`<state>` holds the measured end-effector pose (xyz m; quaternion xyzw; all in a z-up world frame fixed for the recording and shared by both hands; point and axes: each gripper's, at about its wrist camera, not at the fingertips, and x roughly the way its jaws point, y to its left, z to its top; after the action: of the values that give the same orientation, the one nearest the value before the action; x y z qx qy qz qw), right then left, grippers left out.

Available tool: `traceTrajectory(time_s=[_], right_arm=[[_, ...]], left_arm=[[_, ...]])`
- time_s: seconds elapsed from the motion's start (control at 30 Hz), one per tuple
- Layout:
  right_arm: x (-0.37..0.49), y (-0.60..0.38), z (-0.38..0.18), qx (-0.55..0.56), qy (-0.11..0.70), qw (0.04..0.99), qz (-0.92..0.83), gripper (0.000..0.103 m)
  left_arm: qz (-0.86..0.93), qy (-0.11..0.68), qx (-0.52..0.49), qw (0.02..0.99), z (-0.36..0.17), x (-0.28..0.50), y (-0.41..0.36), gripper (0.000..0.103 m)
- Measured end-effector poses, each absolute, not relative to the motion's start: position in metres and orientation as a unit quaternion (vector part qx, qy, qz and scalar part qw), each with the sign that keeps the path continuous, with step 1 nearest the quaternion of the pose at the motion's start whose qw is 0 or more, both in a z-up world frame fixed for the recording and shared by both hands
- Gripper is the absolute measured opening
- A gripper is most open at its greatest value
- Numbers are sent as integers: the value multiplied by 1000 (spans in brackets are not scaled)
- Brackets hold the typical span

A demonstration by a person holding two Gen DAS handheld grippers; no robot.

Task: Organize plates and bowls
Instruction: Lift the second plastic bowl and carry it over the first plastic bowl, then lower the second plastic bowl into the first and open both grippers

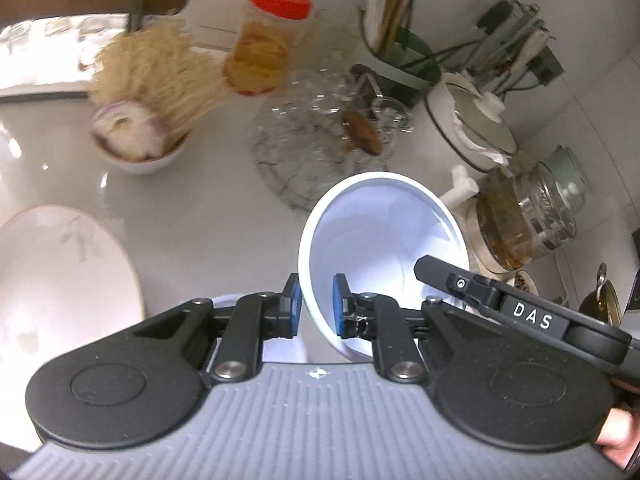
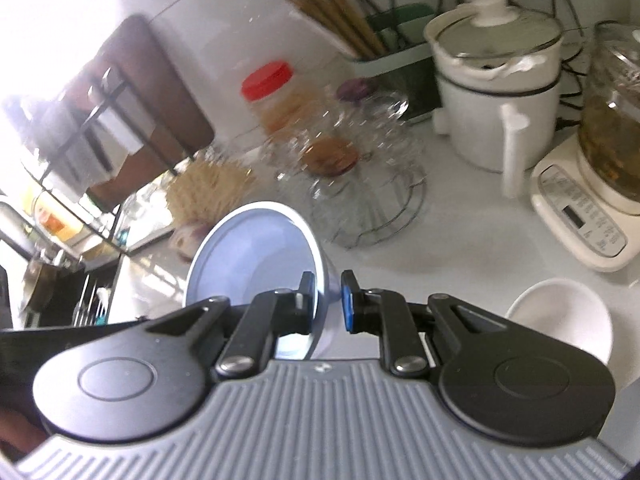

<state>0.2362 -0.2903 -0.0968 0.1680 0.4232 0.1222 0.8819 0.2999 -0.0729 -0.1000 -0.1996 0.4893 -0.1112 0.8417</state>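
A pale blue-white bowl point(image 1: 380, 232) hangs tilted above the white counter point(image 1: 208, 200), its opening facing the left wrist camera. My left gripper point(image 1: 318, 300) is shut on its near rim, one blue pad inside and one outside. My right gripper point(image 2: 328, 292) is shut on the rim of the same bowl point(image 2: 248, 256) at another side. In the left wrist view its black finger point(image 1: 440, 272) reaches over the bowl's right edge. A white plate point(image 1: 60, 272) with a faint leaf pattern lies at the lower left. A small white bowl point(image 2: 560, 320) sits on the counter at the lower right.
Behind the bowl stand a glass dish on a wire rack point(image 1: 320, 132), a red-lidded jar point(image 1: 272, 40), a bowl of onion and noodles point(image 1: 136, 136), a white pot point(image 2: 492, 92), a glass cooker point(image 2: 608, 120) and a chopstick holder point(image 2: 384, 44).
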Motion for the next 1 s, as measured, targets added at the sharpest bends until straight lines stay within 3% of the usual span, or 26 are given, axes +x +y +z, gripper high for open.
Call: traceTrajectory(time_s=[1.0], right_arm=[[238, -234, -171, 140, 536, 820, 147, 18]], left_arm=[[-32, 563, -252, 786, -181, 276, -22, 17]])
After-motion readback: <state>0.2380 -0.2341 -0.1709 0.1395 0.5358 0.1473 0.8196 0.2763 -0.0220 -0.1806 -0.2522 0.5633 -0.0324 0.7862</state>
